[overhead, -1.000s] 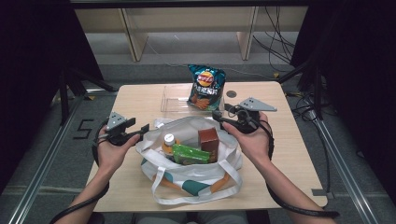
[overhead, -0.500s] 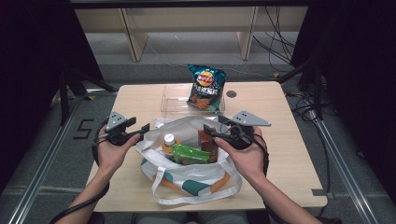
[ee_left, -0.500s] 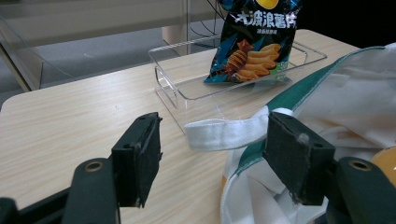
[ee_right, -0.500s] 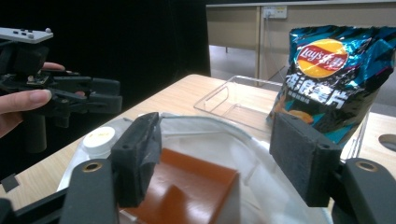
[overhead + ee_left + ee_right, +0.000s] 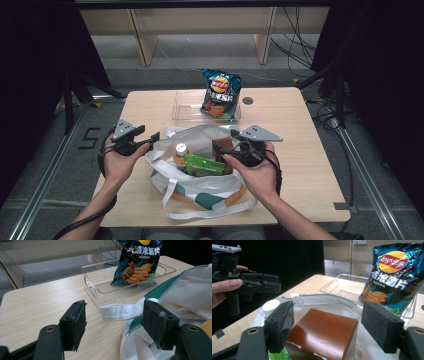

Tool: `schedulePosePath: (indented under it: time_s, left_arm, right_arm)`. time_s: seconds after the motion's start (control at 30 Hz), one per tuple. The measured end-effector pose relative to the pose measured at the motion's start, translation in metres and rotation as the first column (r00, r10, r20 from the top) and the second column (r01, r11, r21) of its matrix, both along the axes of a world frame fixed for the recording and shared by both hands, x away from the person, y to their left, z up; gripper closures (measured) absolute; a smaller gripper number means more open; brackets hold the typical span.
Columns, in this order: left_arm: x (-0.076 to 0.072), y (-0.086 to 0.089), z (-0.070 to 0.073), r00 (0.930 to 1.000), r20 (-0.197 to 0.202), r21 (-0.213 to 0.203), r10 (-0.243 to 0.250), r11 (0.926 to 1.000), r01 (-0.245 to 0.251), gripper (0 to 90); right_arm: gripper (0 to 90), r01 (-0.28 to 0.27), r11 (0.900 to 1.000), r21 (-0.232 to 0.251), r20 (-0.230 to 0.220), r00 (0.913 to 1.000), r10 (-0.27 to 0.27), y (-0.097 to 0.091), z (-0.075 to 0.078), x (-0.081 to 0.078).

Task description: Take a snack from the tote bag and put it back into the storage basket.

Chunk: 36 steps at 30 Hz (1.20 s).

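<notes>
The brown box [image 5: 323, 331], upright in the tote bag [image 5: 200, 187], is straddled by the released right tongs [image 5: 328, 325], just opened; squarely centred closure is advised. Left tongs [image 5: 117, 322] are held released beside the bag's rim.

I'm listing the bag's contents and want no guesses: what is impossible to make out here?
- Bottle: high view, body sunk in the bag.
- Brown box: right gripper view, lower part cut off by the frame edge.
- Green packet: high view, print too small.
</notes>
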<state>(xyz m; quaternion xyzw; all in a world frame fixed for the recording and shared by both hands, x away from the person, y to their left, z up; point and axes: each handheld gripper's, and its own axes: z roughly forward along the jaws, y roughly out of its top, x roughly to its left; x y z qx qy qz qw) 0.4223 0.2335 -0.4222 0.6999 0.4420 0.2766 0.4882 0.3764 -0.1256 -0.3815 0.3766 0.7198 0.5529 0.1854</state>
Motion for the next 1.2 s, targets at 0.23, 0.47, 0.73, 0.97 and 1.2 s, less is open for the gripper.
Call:
schedulePosePath:
  time_s: [0.23, 0.47, 0.73, 0.97, 1.2]
  left_arm:
    - [0.001, 0.000, 0.000, 1.0000, -0.002, 0.003, -0.003, 1.0000, 0.003, 35.0]
    - [0.001, 0.001, 0.000, 1.0000, -0.001, 0.002, 0.001, 1.0000, -0.001, 35.0]
    - [0.001, 0.000, -0.001, 1.0000, -0.003, 0.001, 0.000, 1.0000, 0.000, 34.9]
    - [0.001, 0.002, -0.001, 1.0000, -0.005, 0.003, 0.001, 1.0000, -0.001, 35.0]
    - [0.001, 0.001, -0.001, 1.0000, -0.003, 0.002, -0.003, 1.0000, 0.003, 34.9]
  right_arm:
    - [22.5, 0.000, 0.9999, -0.011, 0.011, 0.9999, 0.000, 0.005, -0.004, -0.002]
    - [20.1, 0.009, 0.9992, -0.039, 0.023, 0.9997, -0.008, 0.007, -0.010, -0.002]
    - [17.5, 0.016, 0.9982, -0.058, 0.001, 0.9999, -0.016, 0.012, -0.016, -0.003]
    - [17.1, 0.016, 0.9967, -0.079, 0.019, 0.9997, -0.015, 0.013, -0.022, 0.001]
    - [18.2, 0.020, 0.9958, -0.090, 0.017, 0.9997, -0.018, 0.014, -0.024, 0.000]
